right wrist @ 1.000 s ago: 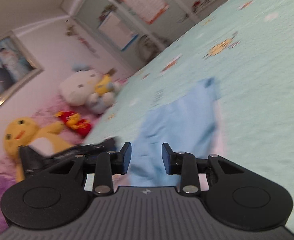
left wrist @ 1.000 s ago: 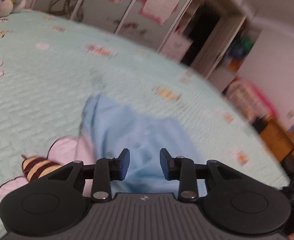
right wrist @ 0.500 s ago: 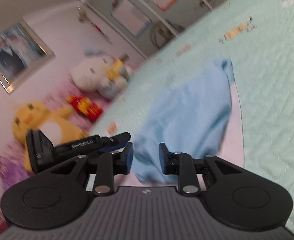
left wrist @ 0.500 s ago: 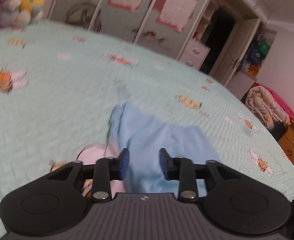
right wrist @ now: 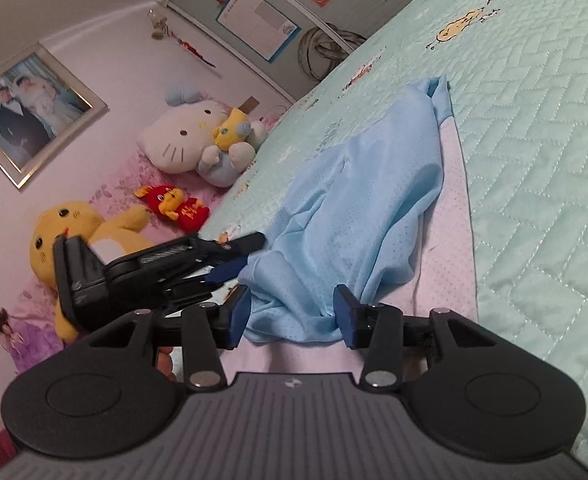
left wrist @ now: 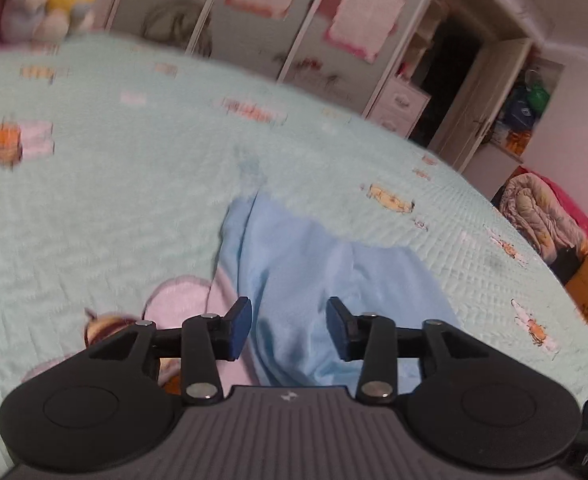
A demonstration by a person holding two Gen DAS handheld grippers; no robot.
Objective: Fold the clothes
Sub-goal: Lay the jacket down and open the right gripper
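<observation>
A light blue garment (left wrist: 314, 280) lies crumpled on the mint quilted bed (left wrist: 113, 208), partly over a pink patch of the quilt. My left gripper (left wrist: 289, 332) is open, low over the garment's near end, with blue cloth showing between its fingers. In the right wrist view the same garment (right wrist: 374, 200) runs away from me. My right gripper (right wrist: 291, 316) is open, and the bunched near edge of the cloth lies between its pads. The left gripper (right wrist: 241, 256) comes in from the left, its tips at the cloth's edge.
Plush toys (right wrist: 197, 140) and a yellow plush (right wrist: 65, 232) sit along the pink wall at the bed's head. Wardrobe doors (left wrist: 261, 12) and an open doorway (left wrist: 454, 80) stand beyond the far edge. A bundle of bedding (left wrist: 542, 216) lies right of the bed.
Both grippers have come closer to the garment's near edge. The right gripper's jaws stand wider than half a second ago. The left wrist view has swung a little.
</observation>
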